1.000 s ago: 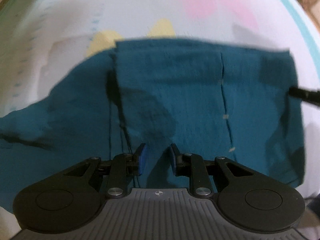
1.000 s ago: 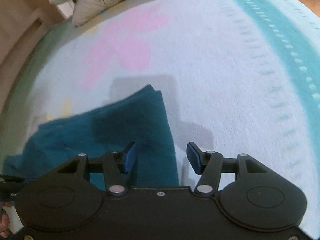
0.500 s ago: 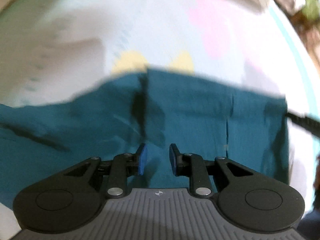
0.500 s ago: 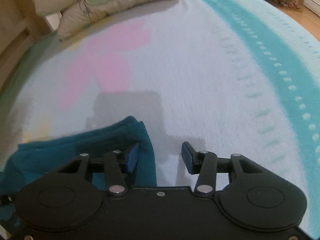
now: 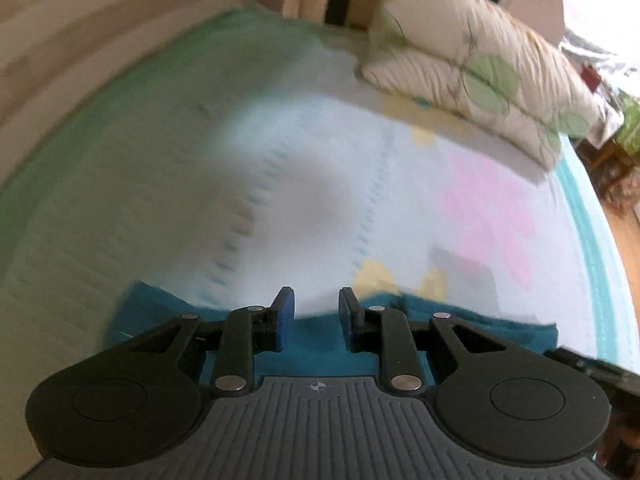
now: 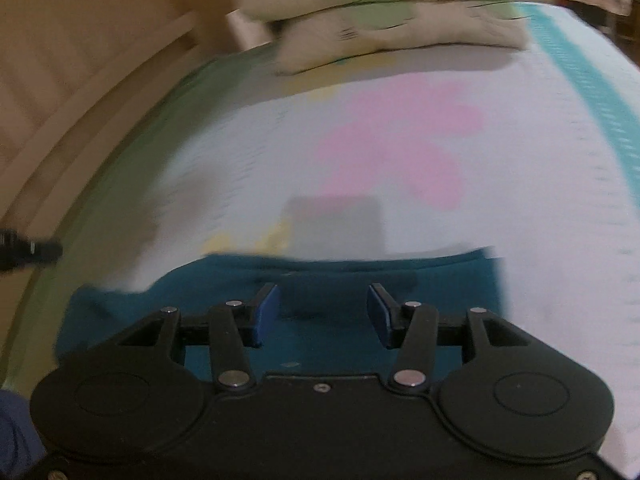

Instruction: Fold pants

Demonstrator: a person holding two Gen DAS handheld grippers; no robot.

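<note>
On the bed: everything sits on a fuzzy pale blanket [image 5: 320,184] with pink and yellow blotches, dotted stitch lines and a teal stripe down one edge.
Pants: teal [image 6: 340,276], soft matte fabric, lying flat in a wide low rectangle with a pretty straight far edge; the side nearer the wooden frame looks a bit rumpled.
Pillows: two stacked ones [image 5: 476,68] at the head of the bed, cream, puckered fabric with green circles.
Bed frame: light wood [image 6: 60,92], curved in the fisheye and blurry.
Pants vs left gripper: in the left wrist view the pants [image 5: 316,344] run as a band under the left gripper [image 5: 313,318], whose tips poke just past the far edge over bare blanket.
Pants vs right gripper: the right gripper [image 6: 322,312] hangs over the middle of the cloth, far edge a bit ahead of the tips.
Left gripper state: blue pads a narrow gap apart, nothing pinched between them, cloth only behind.
Right gripper state: jaws wider and opening right now, nothing between them; can't tell for sure if the tips touch the fabric, looks like they're above it.
Extra: the other gripper's black tip peeks in at the edge of each view.
</note>
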